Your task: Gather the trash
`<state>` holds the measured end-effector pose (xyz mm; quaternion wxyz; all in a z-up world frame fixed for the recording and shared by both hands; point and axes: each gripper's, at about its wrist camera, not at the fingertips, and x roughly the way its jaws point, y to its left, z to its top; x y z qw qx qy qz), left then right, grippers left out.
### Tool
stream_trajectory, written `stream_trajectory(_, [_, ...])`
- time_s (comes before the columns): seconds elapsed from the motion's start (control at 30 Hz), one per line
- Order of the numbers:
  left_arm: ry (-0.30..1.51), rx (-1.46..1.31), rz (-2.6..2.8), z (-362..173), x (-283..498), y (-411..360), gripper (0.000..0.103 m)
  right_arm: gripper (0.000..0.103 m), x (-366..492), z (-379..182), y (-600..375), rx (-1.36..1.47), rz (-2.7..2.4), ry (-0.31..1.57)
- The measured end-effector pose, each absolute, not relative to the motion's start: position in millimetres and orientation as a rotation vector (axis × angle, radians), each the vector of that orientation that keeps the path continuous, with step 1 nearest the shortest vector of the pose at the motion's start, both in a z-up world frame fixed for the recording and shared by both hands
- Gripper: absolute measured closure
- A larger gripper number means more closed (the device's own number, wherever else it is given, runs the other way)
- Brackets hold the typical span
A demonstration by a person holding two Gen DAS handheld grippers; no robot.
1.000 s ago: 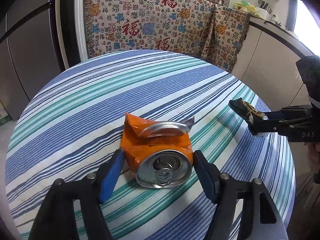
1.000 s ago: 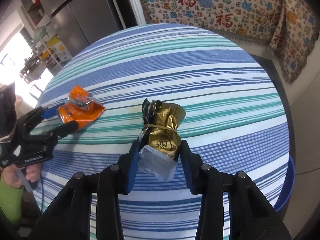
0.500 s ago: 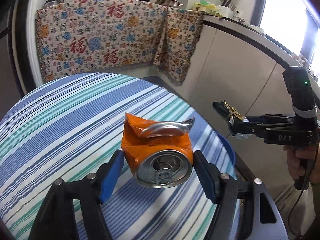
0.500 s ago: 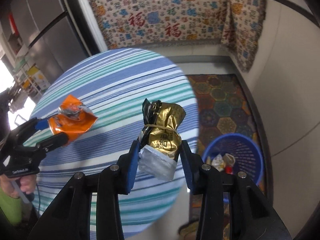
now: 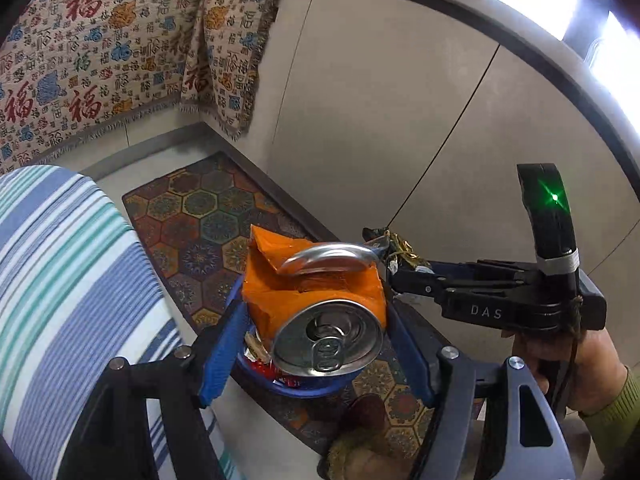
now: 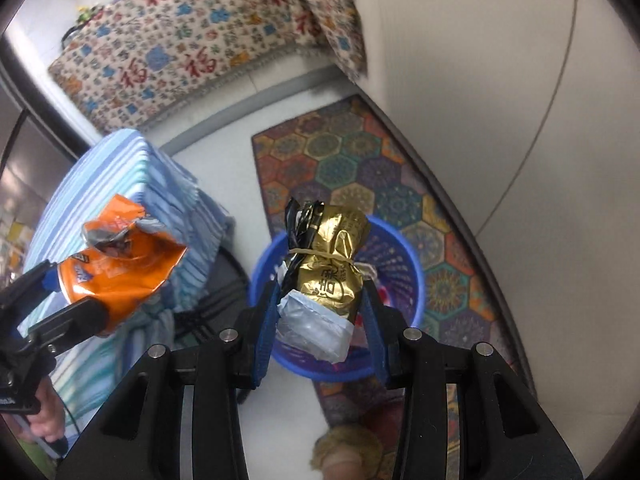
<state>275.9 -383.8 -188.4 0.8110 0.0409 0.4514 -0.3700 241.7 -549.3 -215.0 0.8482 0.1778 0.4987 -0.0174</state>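
Left: while my left gripper [image 5: 316, 334] pinches the can [image 5: 316, 304], frame centre.
Right: my right gripper [image 6: 322, 308] pinches the packet [image 6: 330, 264] above the bin [image 6: 404, 240].

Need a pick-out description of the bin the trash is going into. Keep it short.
Find the patterned hexagon rug on the floor beside the striped round table. On it stands a round blue plastic basket with perforated walls, some wrappers already inside. It is the only blue container on the rug, seen directly behind the gold packet.
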Motion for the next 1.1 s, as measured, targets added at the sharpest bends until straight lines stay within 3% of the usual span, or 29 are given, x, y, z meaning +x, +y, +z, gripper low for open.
stream_trajectory(0.33, [1.058, 0.132, -0.762, -255, 316, -438, 0.030, 0.060, 284, -309, -592, 0.511, -0.005, 1.159])
stream_trajectory(0.4, [1.076, 0.126, -0.762, -266, 328, -445, 0.029, 0.053, 288, -329, -593, 0.520, 0.024, 1.186])
stream_trajectory(0.47, [1.112, 0.101, -0.762, -277, 338, -449, 0.029, 0.021, 289, -342, -592, 0.482, -0.013, 1.200])
stream_trajectory(0.57, [1.130, 0.066, -0.739, -282, 348, -445, 0.029, 0.021, 283, -347, -594, 0.469, -0.024, 1.195])
stream_trajectory(0.63, [1.115, 0.054, -0.726, -277, 346, -439, 0.029, 0.017, 274, -336, -602, 0.474, -0.050, 1.168])
stream_trajectory(0.73, [1.072, 0.081, -0.698, -262, 334, -434, 0.026, 0.002, 261, -313, -611, 0.485, -0.106, 1.114])
stream_trajectory(0.93, [0.959, 0.115, -0.727, -209, 288, -408, 0.015, 0.000, 216, -238, -611, 0.504, -0.142, 1.014])
stream_trajectory(1.03, [0.949, 0.146, -0.733, -182, 259, -388, 0.000, 0.000, 172, -201, -598, 0.469, -0.153, 0.975])
stream_trajectory(1.1, [0.908, 0.153, -0.706, -167, 234, -371, 0.000, 0.000, 139, -182, -588, 0.427, -0.222, 0.942])
